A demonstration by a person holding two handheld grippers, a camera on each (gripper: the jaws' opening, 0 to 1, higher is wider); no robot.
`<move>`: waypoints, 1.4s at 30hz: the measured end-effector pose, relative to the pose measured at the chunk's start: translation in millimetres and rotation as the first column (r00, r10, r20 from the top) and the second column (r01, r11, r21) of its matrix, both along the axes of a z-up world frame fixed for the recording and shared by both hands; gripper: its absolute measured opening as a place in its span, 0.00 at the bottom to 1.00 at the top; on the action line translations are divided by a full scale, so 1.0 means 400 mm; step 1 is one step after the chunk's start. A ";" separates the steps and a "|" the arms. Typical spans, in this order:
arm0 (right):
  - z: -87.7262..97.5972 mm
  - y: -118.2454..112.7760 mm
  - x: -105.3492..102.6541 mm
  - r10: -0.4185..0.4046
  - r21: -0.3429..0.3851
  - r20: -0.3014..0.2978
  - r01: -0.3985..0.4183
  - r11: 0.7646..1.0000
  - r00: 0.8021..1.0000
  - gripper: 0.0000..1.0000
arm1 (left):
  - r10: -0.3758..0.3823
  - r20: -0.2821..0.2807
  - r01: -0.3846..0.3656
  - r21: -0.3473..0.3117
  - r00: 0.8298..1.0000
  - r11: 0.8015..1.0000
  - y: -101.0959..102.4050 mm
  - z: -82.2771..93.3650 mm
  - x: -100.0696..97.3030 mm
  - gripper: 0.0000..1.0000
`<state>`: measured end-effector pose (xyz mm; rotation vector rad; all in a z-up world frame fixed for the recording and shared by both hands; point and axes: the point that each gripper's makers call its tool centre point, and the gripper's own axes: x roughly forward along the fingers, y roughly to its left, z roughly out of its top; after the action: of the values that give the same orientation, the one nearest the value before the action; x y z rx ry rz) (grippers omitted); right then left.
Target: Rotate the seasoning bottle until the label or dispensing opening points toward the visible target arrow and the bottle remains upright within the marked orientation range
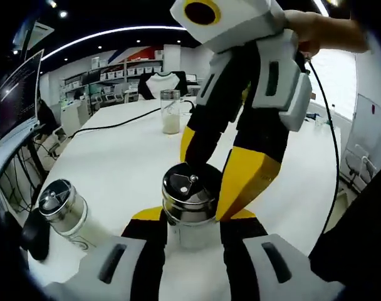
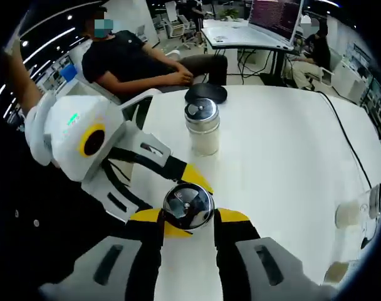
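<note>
On the white table (image 1: 121, 163) in an office, both grippers' fingers clamp the seasoning bottle (image 1: 190, 197).

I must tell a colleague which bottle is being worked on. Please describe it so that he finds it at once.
On the white table stand several glass seasoning bottles with metal caps. The one meant is the bottle between the yellow tips of both grippers, the left gripper and the right gripper. The other shaker and the far jar stand alone, untouched.
</note>
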<state>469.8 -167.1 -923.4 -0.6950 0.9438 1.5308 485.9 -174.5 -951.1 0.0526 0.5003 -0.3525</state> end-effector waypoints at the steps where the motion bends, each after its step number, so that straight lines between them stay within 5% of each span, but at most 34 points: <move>1: 0.001 0.002 0.001 -0.021 0.003 -0.002 0.021 1.000 1.000 0.29 | 0.011 0.002 -0.011 0.001 1.000 1.000 0.001 -0.001 0.000 0.35; 9: 0.002 0.020 0.003 -0.202 0.016 -0.002 0.202 0.979 0.979 0.30 | 0.048 0.004 -0.048 0.058 0.999 0.997 0.008 -0.001 -0.005 0.35; 16: 0.002 0.025 0.001 -0.200 0.021 0.037 0.199 0.980 0.979 0.29 | -0.001 -0.001 0.001 0.052 1.000 0.999 0.006 -0.007 -0.013 0.35; 22: 0.002 0.021 -0.006 -0.100 0.017 0.047 0.100 0.995 0.994 0.28 | -0.090 -0.003 0.090 0.046 0.996 0.995 0.000 -0.018 -0.020 0.35; 28: 0.000 0.019 -0.019 0.089 -0.032 0.061 -0.087 0.996 0.994 0.28 | -0.217 -0.020 0.218 0.065 0.976 0.974 -0.001 -0.031 -0.033 0.34; 32: 0.000 0.025 -0.027 0.262 -0.018 0.077 -0.262 0.965 0.962 0.28 | -0.261 -0.041 0.263 0.049 0.964 0.964 0.000 -0.038 -0.031 0.34; 37: -0.001 0.019 -0.032 0.343 -0.049 0.082 -0.340 0.939 0.936 0.28 | -0.349 -0.051 0.352 0.076 0.936 0.933 -0.011 -0.039 -0.028 0.35; 40: -0.002 0.019 -0.038 0.395 -0.055 0.082 -0.391 0.919 0.915 0.28 | -0.383 -0.065 0.385 0.034 0.922 0.922 -0.015 -0.041 -0.028 0.36; 42: -0.002 0.021 -0.042 0.459 -0.052 0.087 -0.456 0.888 0.884 0.28 | -0.407 -0.068 0.407 -0.012 0.911 0.913 -0.015 -0.045 -0.025 0.38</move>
<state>452.8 -158.9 -924.1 -1.0617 0.7603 1.8766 476.0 -180.5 -969.1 0.1493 0.5578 -0.7665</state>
